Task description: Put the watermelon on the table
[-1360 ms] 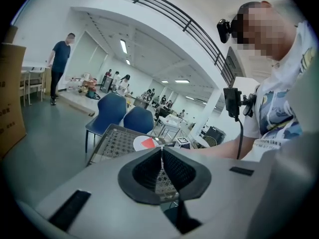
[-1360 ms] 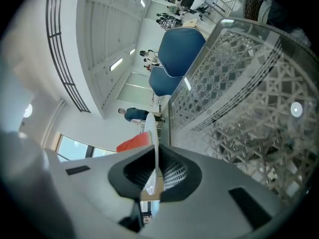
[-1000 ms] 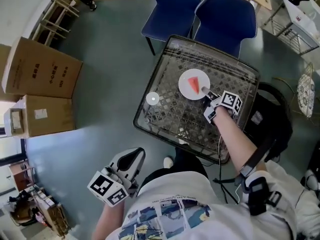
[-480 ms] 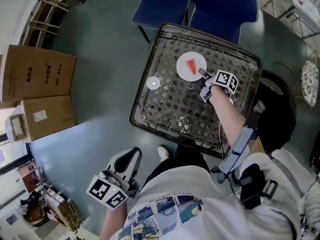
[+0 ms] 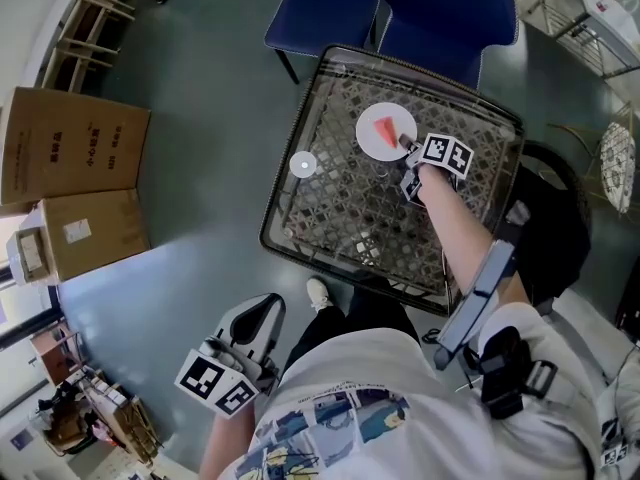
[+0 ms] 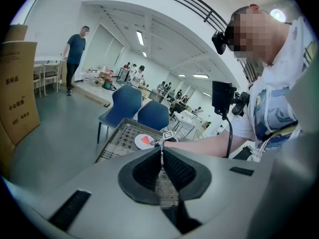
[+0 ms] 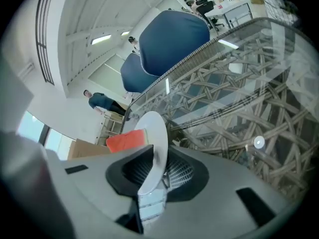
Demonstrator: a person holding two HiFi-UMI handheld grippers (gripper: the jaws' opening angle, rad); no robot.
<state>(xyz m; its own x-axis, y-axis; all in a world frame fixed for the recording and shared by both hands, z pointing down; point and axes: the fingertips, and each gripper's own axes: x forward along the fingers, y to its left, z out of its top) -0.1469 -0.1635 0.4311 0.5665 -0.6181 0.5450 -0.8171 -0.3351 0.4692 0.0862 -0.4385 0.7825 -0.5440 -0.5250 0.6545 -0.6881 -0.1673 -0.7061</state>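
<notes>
Jaws on my right gripper (image 7: 155,169) are opening, the plate (image 5: 371,146) rim between them. My left gripper (image 6: 161,151) is closed and empty. The watermelon (image 5: 385,128) lies on that plate, far side of the table (image 5: 330,218), long axis running far-left to near-right.

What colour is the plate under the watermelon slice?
White, with no pattern: the plate shows best in the head view.

- The right arm (image 5: 458,243) reaches forward, almost straight, and the right gripper (image 5: 405,148) at its end points forward and down.
- Its jaws are opening, and the rim of a white plate (image 7: 155,133) stands between them.
- The left gripper (image 5: 258,320) hangs low beside the body, its jaws closed together, pad against pad.
</notes>
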